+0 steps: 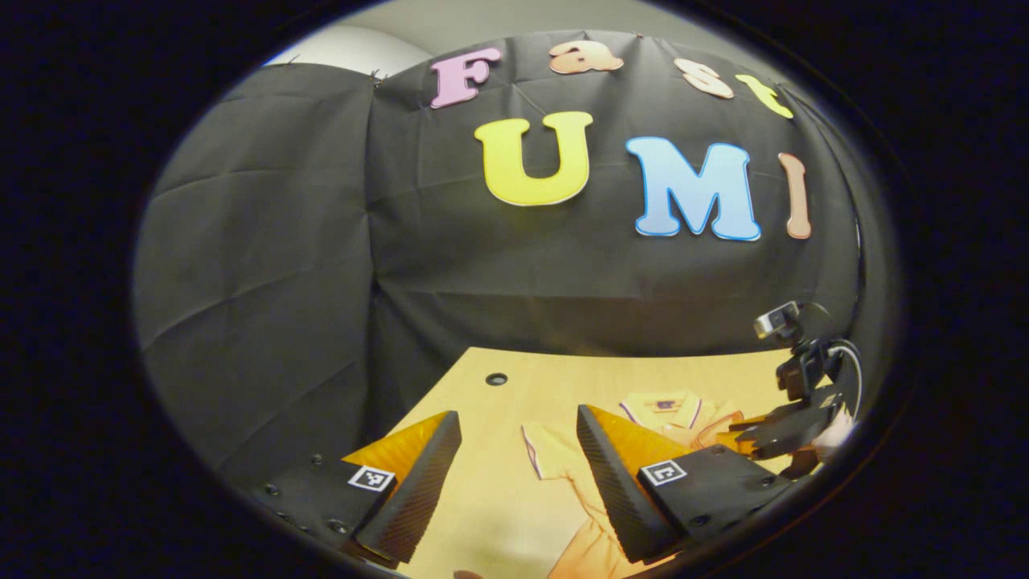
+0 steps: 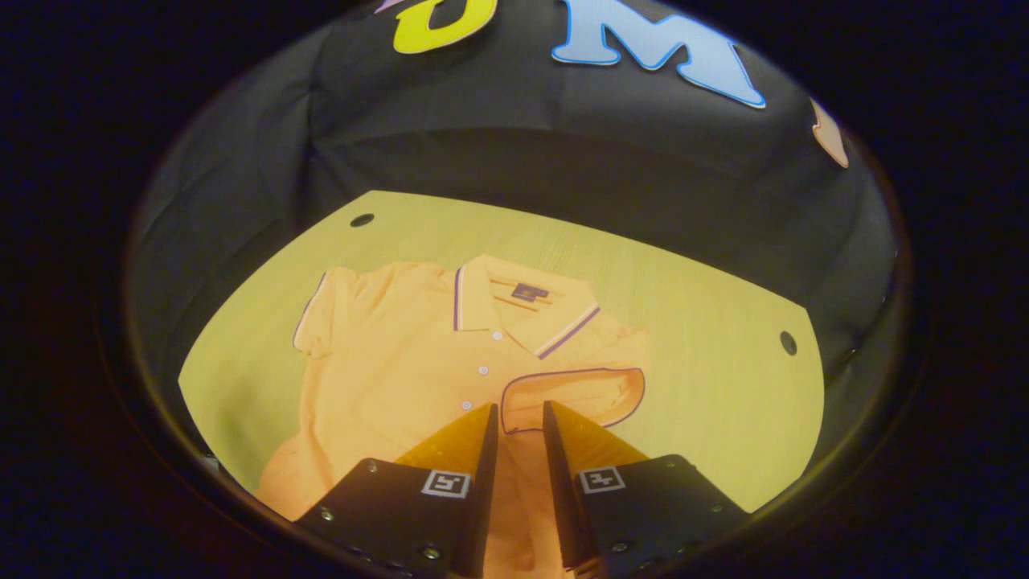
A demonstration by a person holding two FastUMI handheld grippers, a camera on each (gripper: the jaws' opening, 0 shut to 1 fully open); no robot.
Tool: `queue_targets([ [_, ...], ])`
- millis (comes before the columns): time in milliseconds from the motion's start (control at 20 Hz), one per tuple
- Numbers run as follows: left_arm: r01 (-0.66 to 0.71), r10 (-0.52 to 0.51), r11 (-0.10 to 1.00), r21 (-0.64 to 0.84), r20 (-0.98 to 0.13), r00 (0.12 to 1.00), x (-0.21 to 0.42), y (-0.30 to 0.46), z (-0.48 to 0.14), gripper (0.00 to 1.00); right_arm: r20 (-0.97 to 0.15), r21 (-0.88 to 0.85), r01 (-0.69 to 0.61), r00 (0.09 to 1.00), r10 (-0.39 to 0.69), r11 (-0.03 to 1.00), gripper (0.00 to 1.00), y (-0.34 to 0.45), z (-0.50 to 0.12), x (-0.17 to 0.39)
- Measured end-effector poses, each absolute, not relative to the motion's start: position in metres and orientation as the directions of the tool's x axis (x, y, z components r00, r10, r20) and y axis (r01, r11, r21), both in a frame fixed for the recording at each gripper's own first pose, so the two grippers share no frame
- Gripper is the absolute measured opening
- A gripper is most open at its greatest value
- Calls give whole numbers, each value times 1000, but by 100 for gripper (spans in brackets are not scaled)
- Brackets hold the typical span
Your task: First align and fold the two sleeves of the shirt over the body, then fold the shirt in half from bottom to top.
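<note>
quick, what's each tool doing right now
Left tool: open, holding nothing, above the table.
Right tool: narrowly open, gripping nothing, at the folded sleeve of the shirt.

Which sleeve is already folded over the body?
The sleeve just beyond the right gripper, its cuff lying on the shirt front. The other sleeve lies spread flat on the table.

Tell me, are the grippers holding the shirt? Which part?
Left gripper: open, holding nothing. Right gripper: jaws nearly closed at the cuff of the folded-in sleeve of the orange polo shirt; whether it pinches the cloth cannot be told.
</note>
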State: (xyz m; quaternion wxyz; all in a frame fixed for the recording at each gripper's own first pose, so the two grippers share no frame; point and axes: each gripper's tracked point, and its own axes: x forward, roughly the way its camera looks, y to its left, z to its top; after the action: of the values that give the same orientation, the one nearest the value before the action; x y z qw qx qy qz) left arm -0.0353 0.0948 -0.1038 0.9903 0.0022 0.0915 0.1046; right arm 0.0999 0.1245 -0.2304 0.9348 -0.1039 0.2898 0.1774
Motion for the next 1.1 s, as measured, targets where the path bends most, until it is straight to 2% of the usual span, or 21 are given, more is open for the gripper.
queue_targets([
  [300, -133, 129, 991, 5, -302, 945, 30, 90, -182, 97, -504, -58, -333, 823, 260, 941, 35, 96, -186, 69],
  [600, -103, 80, 994, -29, -434, 897, 86, 91, -261, 99, -453, -22, -230, 870, 195, 973, 35, 58, -158, 38],
  [800, -95, 69, 995, -25, -507, 859, 119, 93, -307, 96, -444, 9, -142, 886, 131, 990, 35, 36, -157, 16],
  [850, -92, 69, 996, -16, -526, 848, 125, 93, -318, 99, -446, 18, -120, 887, 116, 993, 35, 31, -160, 10],
  [900, -87, 70, 996, -6, -539, 839, 130, 93, -327, 97, -452, 29, -100, 886, 103, 995, 35, 26, -162, 3],
  [1100, -73, 54, 997, -10, -572, 818, 146, 88, -352, 99, -484, 51, -38, 873, 58, 998, 35, 14, -180, -22],
])
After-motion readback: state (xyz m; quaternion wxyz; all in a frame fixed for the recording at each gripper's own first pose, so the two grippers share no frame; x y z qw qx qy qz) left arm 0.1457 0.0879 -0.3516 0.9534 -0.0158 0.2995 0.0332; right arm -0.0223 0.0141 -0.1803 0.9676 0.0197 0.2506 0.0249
